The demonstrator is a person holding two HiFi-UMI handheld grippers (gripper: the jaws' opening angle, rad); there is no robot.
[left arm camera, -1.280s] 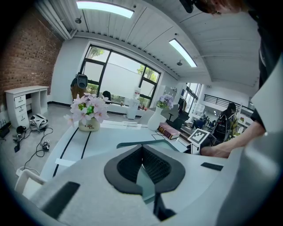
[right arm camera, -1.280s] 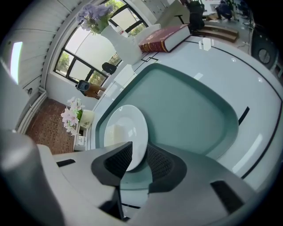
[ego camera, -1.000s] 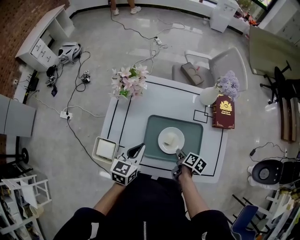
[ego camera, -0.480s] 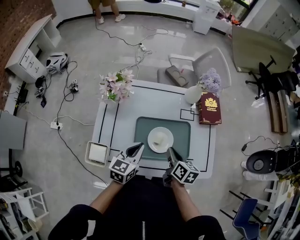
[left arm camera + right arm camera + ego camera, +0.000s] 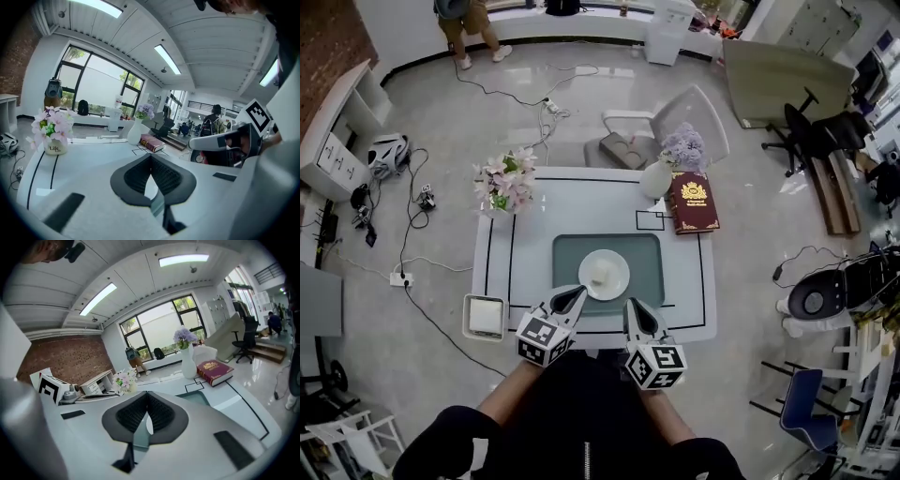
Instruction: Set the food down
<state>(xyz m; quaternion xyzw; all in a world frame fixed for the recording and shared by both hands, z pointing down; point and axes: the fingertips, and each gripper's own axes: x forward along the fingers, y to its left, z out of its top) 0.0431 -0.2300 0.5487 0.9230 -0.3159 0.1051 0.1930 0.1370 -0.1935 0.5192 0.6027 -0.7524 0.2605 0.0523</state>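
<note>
A pale piece of food [image 5: 602, 273] lies on a white plate [image 5: 604, 276], and the plate rests on a green placemat [image 5: 649, 272] in the middle of the white table [image 5: 511, 262]. My left gripper [image 5: 574, 296] hovers at the plate's near left rim, shut and empty. My right gripper [image 5: 633, 307] hangs just short of the plate's near right side, over the mat's front edge, also shut with nothing in it. In the left gripper view the jaws [image 5: 151, 158] block the plate. The right gripper view shows its shut jaws [image 5: 146, 397] and a corner of the placemat [image 5: 199, 398].
A pot of pink flowers [image 5: 502, 183] stands at the table's far left. A white vase of purple flowers [image 5: 659, 173] and a red book [image 5: 694, 202] sit at the far right. A white square tray [image 5: 485, 317] hangs off the near left corner. A chair [image 5: 680, 117] stands behind the table.
My right gripper has drawn back from the plate's near right rim toward me. The left gripper has stayed by the plate's near left side. The plate and food lie still.
</note>
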